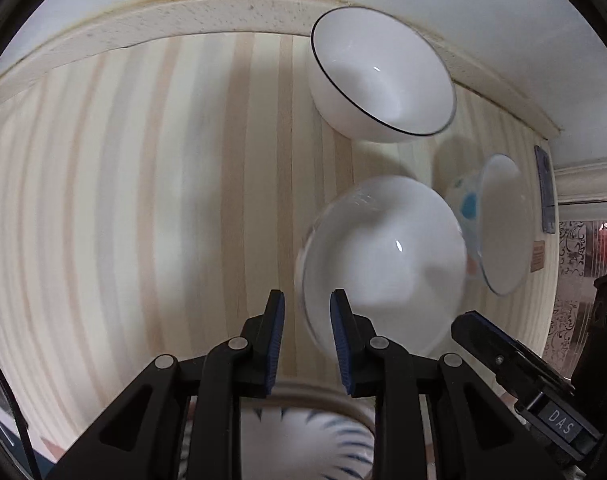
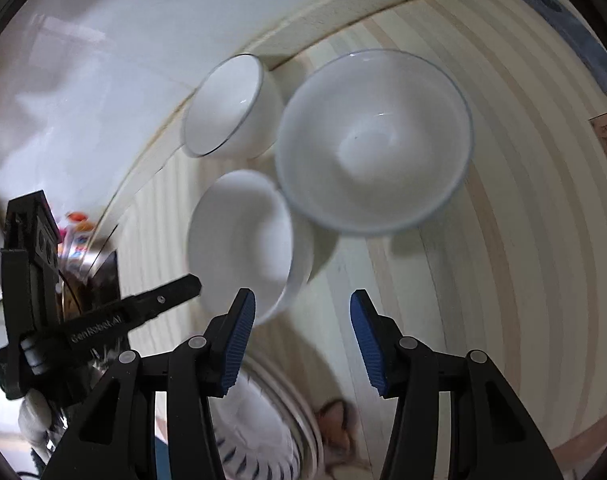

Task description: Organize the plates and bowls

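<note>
Centrally in the left wrist view, left gripper point(image 1: 307, 316) with jaws narrowly parted astride the blurred rim of a plain white bowl point(image 1: 383, 264), contact impossible to confirm; black-rimmed bowl point(image 1: 379, 76) at upper right by the wall, blue-spotted bowl point(image 1: 499, 224) at right edge, all on the striped bench point(image 1: 143, 200). Lower centre of the right wrist view, right gripper point(image 2: 303, 320) with jaws released wide, grasping nothing, below the large bowl. Blue-patterned plate point(image 1: 303, 440) at bottom centre, beneath the left gripper.
</note>
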Tool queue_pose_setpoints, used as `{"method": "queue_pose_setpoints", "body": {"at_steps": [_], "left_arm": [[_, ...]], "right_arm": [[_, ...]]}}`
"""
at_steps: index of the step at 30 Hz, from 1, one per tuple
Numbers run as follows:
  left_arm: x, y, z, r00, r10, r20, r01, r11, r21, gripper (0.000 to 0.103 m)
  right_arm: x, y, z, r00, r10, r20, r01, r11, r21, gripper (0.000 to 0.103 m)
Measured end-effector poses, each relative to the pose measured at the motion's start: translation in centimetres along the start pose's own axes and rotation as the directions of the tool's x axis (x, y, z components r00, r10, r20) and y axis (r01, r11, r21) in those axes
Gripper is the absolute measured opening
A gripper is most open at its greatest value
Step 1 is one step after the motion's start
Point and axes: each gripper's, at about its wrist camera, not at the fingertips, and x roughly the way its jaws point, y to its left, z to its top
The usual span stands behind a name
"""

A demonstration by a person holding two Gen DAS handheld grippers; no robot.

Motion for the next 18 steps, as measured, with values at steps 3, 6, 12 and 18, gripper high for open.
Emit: {"method": "queue_pose_setpoints", "body": {"at_steps": [3, 6, 12, 18], "left_arm": [[0.4, 0.1, 0.6, 1.000, 0.003, 0.013, -0.003, 1.000, 0.018, 0.021], [0.4, 0.1, 0.8, 0.999, -0.014, 0.034, 0.013, 0.999, 0.042, 0.013], [-0.5, 0.1, 0.5, 0.998, -0.011, 0.055, 0.008, 0.998, 0.066, 0.012], [-2.2, -0.1, -0.8, 0.998, -0.009, 0.068, 0.003, 0.997, 0.075, 0.012]], "right_arm": [[1.7, 0.1, 1.1, 1.000, -0.006, -0.006, 0.006, 1.000, 0.015, 0.041], [3.1, 0.9, 1.8, 1.000, -0.026, -0.014, 0.026, 1.000, -0.003, 0.024], [4.4, 2.5, 2.1, 0.995, -0.103, -0.014, 0.102, 0.993, -0.066, 0.017], [3.8, 3.4, 1.1, 0.994, -0.110, -0.024, 0.107, 0.990, -0.095, 0.017]]}}
